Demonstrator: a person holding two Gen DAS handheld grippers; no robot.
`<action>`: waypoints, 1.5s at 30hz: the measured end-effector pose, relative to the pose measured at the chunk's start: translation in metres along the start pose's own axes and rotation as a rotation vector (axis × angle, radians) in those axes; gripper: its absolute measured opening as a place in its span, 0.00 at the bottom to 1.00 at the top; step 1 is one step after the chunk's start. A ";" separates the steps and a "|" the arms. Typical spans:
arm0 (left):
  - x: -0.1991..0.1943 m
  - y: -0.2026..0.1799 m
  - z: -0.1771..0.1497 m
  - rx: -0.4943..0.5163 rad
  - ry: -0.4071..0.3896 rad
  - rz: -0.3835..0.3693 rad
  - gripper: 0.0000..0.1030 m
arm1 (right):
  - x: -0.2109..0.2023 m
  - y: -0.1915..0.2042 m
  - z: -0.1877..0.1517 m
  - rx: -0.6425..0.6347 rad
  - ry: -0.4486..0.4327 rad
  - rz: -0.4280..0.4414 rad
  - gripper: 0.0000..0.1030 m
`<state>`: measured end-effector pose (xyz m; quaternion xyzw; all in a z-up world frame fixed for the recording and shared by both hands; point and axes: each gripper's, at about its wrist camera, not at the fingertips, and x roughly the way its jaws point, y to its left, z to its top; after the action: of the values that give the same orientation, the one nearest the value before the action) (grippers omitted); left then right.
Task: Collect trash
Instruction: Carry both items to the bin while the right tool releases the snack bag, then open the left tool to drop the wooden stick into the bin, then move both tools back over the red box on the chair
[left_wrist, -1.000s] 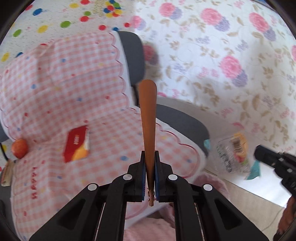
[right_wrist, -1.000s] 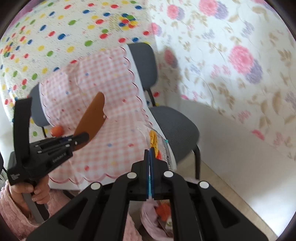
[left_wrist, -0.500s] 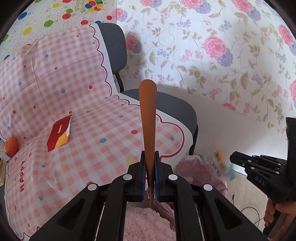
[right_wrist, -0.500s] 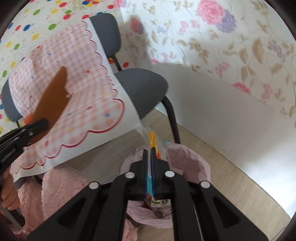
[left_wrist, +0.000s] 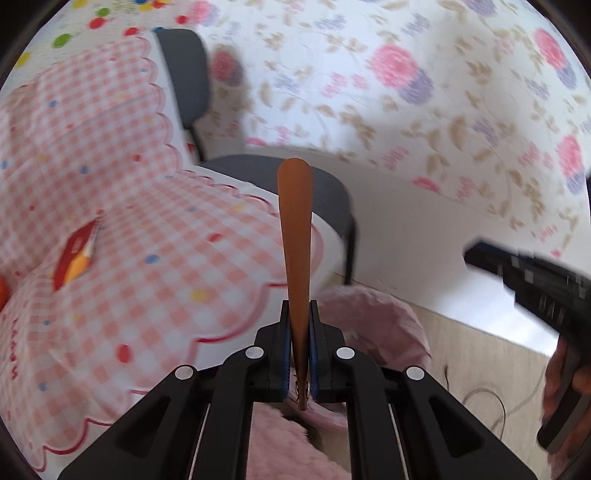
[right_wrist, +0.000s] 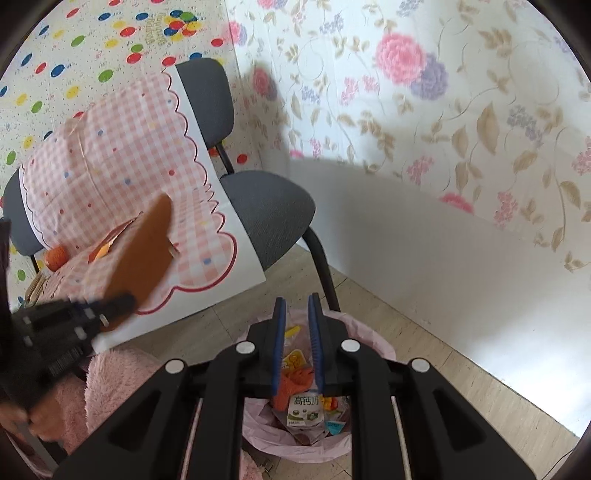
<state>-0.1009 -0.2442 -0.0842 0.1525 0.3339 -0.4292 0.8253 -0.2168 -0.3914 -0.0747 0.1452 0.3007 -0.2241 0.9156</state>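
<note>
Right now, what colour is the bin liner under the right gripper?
Pale pink; the bin liner shows best in the right wrist view.

Grey chair (right_wrist: 266, 218) standing on pale plank floor (right_wrist: 454, 373) in a corner, draped with a pink gingham cloth (left_wrist: 155, 266) with scalloped red edging, backed by floral wallpaper (right_wrist: 461, 110) on one side and a polka-dot wall (right_wrist: 74, 55) on the other.

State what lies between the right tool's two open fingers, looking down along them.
In the right wrist view, the right tool is open above the pink-lined trash bin; between its fingers show binned wrappers and a milk carton.
</note>
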 end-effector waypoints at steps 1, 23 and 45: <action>0.003 -0.005 -0.003 0.013 0.006 -0.010 0.08 | -0.003 0.000 0.002 -0.004 0.000 0.012 0.12; 0.002 0.014 -0.001 -0.024 -0.013 0.066 0.60 | -0.011 0.008 0.010 -0.029 -0.022 0.019 0.17; -0.096 0.222 -0.038 -0.388 -0.037 0.549 0.72 | 0.057 0.223 0.058 -0.368 0.049 0.315 0.31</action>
<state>0.0235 -0.0357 -0.0539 0.0690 0.3410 -0.1220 0.9296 -0.0368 -0.2420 -0.0360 0.0267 0.3324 -0.0164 0.9426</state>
